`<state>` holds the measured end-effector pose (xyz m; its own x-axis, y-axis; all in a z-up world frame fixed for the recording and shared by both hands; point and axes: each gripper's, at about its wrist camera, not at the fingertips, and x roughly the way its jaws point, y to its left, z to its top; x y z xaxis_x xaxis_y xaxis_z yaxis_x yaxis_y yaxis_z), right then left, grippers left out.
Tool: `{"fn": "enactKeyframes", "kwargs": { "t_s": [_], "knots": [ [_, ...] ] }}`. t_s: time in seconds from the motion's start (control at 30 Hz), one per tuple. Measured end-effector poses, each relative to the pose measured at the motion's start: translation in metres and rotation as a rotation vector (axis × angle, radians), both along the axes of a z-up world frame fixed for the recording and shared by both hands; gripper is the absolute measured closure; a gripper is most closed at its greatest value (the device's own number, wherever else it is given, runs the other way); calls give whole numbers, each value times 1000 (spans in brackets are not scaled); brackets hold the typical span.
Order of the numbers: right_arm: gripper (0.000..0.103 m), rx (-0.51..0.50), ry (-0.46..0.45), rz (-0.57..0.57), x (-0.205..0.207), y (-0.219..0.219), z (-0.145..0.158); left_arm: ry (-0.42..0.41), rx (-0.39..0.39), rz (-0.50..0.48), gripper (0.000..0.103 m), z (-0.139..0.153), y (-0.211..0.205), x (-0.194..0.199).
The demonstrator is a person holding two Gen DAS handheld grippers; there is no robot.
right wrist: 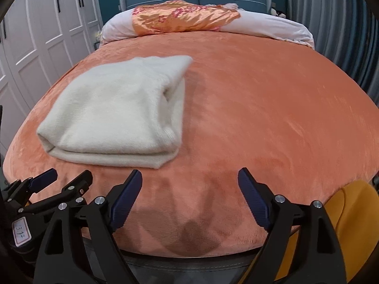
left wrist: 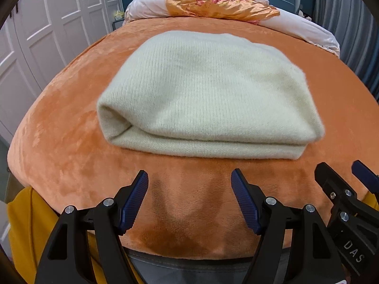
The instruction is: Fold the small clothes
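I see the sweater (left wrist: 208, 94) folded into a cream stack on the orange blanket (left wrist: 71, 156), near the bed's foot edge, pillows (left wrist: 213, 4) far behind it. My left gripper (left wrist: 189, 201) sits wide open just short of the stack's near edge, nothing between its blue pads (left wrist: 132, 203), touching nothing. My right gripper (right wrist: 189, 198) is wide open and empty too, over bare blanket right of the sweater

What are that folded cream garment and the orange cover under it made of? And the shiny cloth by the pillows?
Folded garment: looks like soft knitted wool or acrylic; fine ribbed rows and a fuzzy nap show.
Orange cover: seems plush fleece or velvet; brushed patches shade lighter and darker.
Shiny cloth: probably satin, glossy highlights, pink flower pattern.
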<state>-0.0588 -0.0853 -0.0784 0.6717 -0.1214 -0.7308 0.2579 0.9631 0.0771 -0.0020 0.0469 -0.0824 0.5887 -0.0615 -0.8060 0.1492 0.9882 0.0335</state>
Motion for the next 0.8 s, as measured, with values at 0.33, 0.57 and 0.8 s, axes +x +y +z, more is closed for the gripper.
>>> {"fn": "enactKeyframes", "kwargs": {
  "t_s": [0.33, 0.57, 0.8],
  "knots": [
    [20, 59, 49, -17, 7, -10, -32, -55, 45, 34, 28, -19, -6, 2],
    [12, 76, -5, -40, 8, -13, -39, -75, -1, 137, 5, -28, 6, 8],
    [8, 62, -9, -11, 5, -15, -36, -77, -2, 138, 5, -28, 6, 8]
  ]
}}
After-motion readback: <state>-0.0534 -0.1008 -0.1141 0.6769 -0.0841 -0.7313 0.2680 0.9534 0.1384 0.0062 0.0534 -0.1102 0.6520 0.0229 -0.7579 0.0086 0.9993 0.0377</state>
